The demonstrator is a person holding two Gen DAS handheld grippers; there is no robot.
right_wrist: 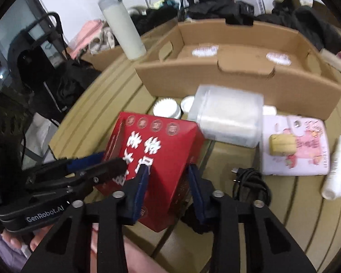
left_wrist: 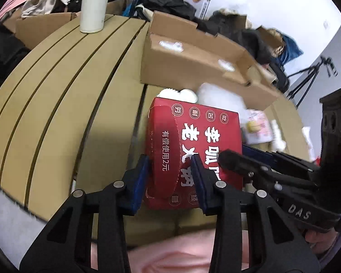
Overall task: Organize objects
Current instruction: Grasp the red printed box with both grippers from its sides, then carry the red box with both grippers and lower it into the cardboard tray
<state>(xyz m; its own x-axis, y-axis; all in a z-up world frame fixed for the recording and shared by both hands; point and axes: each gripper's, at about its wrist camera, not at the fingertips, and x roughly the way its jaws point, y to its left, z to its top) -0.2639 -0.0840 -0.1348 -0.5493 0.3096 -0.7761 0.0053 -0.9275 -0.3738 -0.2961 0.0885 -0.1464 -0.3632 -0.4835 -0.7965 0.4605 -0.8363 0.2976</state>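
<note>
Left wrist view: my left tongs (left_wrist: 170, 173) are closed partway on the near end of the red tissue box (left_wrist: 193, 145), one blue pad on its side face, the other pressed on its printed top. Right wrist view: my right tongs (right_wrist: 168, 177) straddle the near corner of the same box, pads against two adjoining faces. So both tongs have hold of one box, which sits tilted at the near edge of the tan slatted surface (left_wrist: 56, 104); I cannot tell whether its underside touches the slats.

Progress, as I judge it: early. The open cardboard tray (right_wrist: 238, 77) behind appears to hold nothing but two pale labels on its floor. Outside it lie the clear plastic tub (right_wrist: 227, 118), two white lids (right_wrist: 168, 109), the pink packet (right_wrist: 295, 145) with a yellow block on it, the white spray bottle (right_wrist: 335, 170) and the black cable (right_wrist: 250, 179). The tall white flask (right_wrist: 122, 27) stands beside the tray.

Hard to make out: motion blur smears the tray labels and packet print. The box's far end is hidden in the right view, and the tray's far corner is cut off by clutter.
</note>
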